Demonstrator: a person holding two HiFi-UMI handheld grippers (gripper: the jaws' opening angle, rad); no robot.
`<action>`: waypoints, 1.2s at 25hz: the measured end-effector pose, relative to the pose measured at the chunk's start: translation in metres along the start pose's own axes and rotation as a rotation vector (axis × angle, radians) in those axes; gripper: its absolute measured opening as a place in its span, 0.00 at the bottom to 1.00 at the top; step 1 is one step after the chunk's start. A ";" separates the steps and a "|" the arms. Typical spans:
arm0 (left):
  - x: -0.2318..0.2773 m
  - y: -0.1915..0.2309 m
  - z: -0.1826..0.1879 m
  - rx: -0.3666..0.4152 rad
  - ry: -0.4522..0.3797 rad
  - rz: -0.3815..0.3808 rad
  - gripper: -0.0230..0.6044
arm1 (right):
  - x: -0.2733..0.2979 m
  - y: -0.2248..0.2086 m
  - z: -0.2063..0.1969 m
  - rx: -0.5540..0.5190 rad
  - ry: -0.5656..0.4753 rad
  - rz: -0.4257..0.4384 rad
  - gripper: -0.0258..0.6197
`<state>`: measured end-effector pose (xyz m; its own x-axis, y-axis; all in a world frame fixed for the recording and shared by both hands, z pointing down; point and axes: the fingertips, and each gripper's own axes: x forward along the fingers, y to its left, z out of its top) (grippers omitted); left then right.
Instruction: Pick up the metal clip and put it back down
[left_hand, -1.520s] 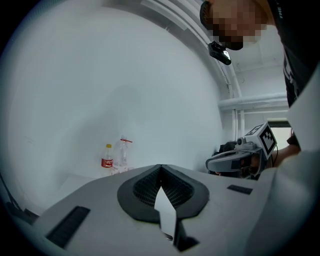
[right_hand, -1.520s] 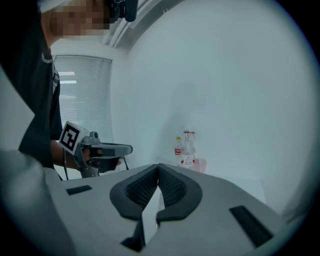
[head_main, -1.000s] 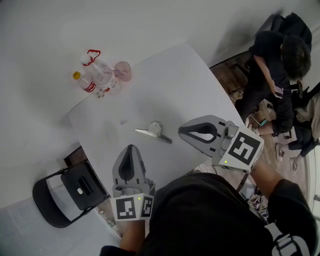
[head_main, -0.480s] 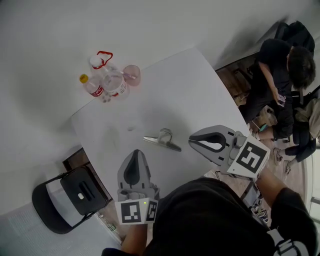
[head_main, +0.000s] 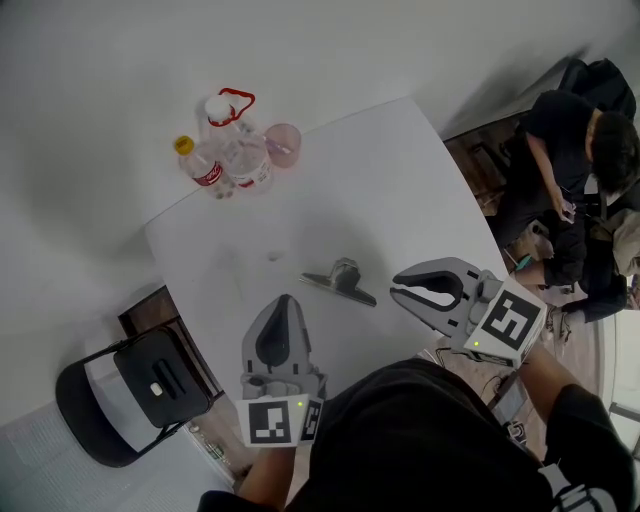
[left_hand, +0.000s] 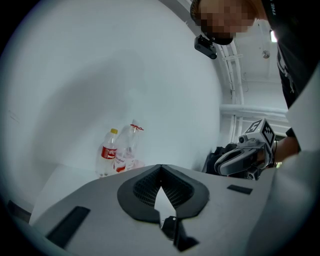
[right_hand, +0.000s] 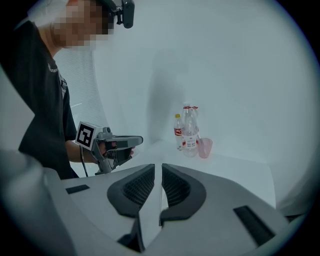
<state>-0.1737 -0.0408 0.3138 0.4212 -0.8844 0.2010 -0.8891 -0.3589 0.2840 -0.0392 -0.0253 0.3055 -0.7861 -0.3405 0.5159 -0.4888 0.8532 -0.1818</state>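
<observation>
The metal clip (head_main: 340, 281) lies flat on the white table (head_main: 400, 170), handles up, near the front middle. My left gripper (head_main: 283, 299) hovers just to the clip's near left with its jaws shut and nothing in them; in the left gripper view its tips (left_hand: 160, 167) meet. My right gripper (head_main: 395, 292) is held to the clip's right, a short gap from it. Its jaws are opening, and the right gripper view shows a narrow slit at the tips (right_hand: 159, 167) with nothing between them.
Two plastic bottles (head_main: 222, 155) and a pink cup (head_main: 284, 143) stand at the table's far left corner. A black folding chair (head_main: 130, 390) is by the table's left edge. A person in black (head_main: 570, 170) sits beyond the right edge.
The head view has swung, so everything sits a little further right and lower in the frame. The clip has stayed where it lay, and both grippers keep about the same distance from it.
</observation>
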 end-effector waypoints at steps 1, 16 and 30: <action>0.001 0.002 -0.001 0.002 -0.001 0.000 0.06 | 0.002 0.000 -0.001 0.000 0.006 0.004 0.13; 0.005 -0.017 0.004 0.036 0.015 0.045 0.06 | 0.001 -0.010 -0.009 0.002 0.005 0.082 0.30; 0.016 -0.008 -0.031 0.026 0.081 0.202 0.06 | 0.022 -0.042 -0.052 0.047 0.029 0.201 0.31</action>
<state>-0.1544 -0.0430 0.3441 0.2456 -0.9128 0.3263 -0.9609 -0.1849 0.2061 -0.0160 -0.0475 0.3681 -0.8585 -0.1535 0.4892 -0.3414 0.8830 -0.3222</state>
